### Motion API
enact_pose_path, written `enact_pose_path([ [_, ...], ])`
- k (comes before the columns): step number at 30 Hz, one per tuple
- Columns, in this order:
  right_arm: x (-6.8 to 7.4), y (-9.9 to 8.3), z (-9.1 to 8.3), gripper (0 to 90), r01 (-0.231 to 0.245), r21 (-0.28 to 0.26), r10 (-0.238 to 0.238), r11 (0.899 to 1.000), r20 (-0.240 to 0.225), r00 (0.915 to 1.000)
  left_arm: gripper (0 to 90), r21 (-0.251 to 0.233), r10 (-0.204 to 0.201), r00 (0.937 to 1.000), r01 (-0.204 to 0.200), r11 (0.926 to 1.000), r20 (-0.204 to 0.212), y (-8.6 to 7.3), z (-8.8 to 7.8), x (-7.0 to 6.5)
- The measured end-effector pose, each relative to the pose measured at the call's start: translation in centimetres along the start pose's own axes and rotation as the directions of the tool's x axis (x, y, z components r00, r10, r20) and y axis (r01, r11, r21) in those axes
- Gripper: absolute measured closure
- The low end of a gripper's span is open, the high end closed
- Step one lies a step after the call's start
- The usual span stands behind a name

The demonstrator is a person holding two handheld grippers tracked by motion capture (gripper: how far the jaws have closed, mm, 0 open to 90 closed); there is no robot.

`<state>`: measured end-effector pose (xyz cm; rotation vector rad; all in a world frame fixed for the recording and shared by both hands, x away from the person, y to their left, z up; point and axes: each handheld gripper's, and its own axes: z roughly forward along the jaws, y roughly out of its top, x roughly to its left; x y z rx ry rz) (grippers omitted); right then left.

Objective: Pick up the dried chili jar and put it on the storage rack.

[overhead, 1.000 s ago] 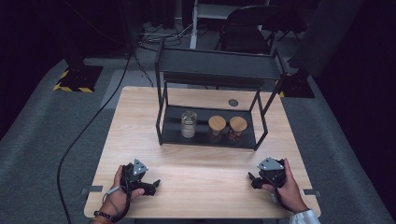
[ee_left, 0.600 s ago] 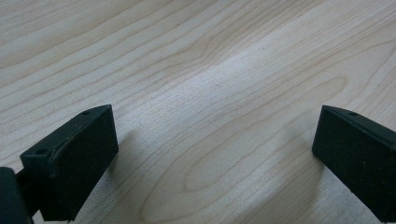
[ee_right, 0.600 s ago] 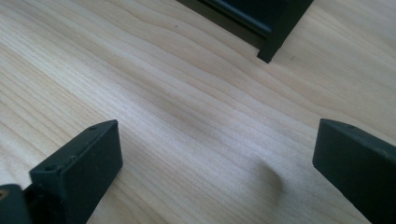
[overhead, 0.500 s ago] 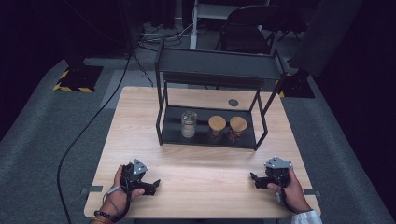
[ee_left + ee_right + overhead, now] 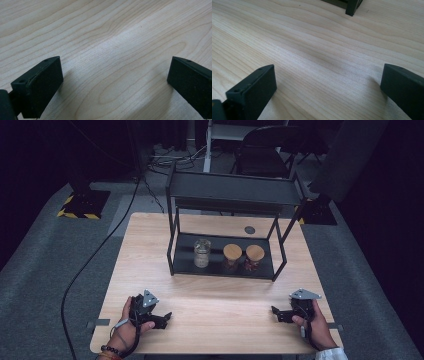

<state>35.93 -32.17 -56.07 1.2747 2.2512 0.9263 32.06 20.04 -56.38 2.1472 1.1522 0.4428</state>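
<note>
On the near desk (image 5: 215, 305) edge | left tongs (image 5: 166, 315) and right tongs (image 5: 274, 310) are resting wide open, gripping nothing, right jaws just opening | three jars (image 5: 202, 253) are standing on the rack's lower shelf (image 5: 185, 265), well apart | likely nothing in hand.

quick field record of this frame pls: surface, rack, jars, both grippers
surface: light wooden table
rack: black metal two-tier shelf rack, standing at the table's far half
lower tier, left: clear glass jar
lower tier, middle and right: two cork-lidded jars, side by side
left hand-held gripper: open, nothing between the jaws, low over the near left of the table
right hand-held gripper: jaws just opened wide, nothing between them, near right of the table
</note>
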Motion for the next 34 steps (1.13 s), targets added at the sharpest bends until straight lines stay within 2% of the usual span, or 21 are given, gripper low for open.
enact_pose_path([
  [34, -0.08, 0.12, 0.14, 0.0, 0.004, 0.000, -0.004, 1.000, -0.007, 1.0000, 0.0, 0.000, 0.001, 1.0000, -0.001, 1.0000, 0.000, 0.00, 0.00, 0.01],
])
